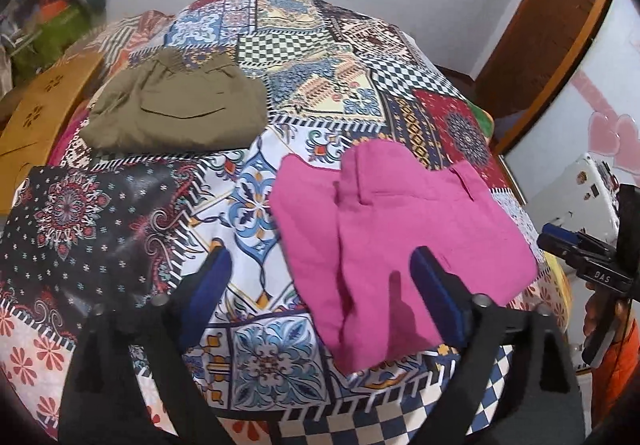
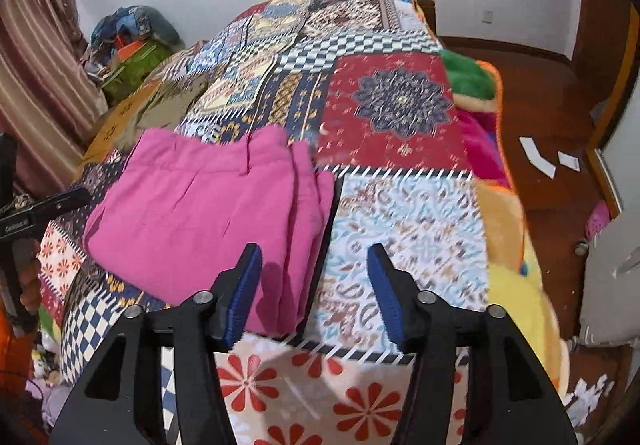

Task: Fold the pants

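Observation:
Pink pants (image 1: 400, 229) lie folded into a compact stack on the patterned bedspread (image 1: 256, 205); they also show in the right wrist view (image 2: 200, 221). My left gripper (image 1: 320, 265) is open and empty, hovering above the bed with its right finger over the pants' near edge. My right gripper (image 2: 314, 261) is open and empty, above the pants' right edge and the bedspread (image 2: 400, 205). The right gripper also shows at the right edge of the left wrist view (image 1: 568, 241). The left gripper's finger shows at the left edge of the right wrist view (image 2: 60, 201).
Folded olive-green pants (image 1: 176, 109) lie on the far left of the bed, also seen in the right wrist view (image 2: 168, 105). A wooden headboard (image 1: 40, 113) stands at left. A clutter pile (image 2: 128, 45) sits by the wall. Wooden floor (image 2: 552, 117) with paper scraps lies right of the bed.

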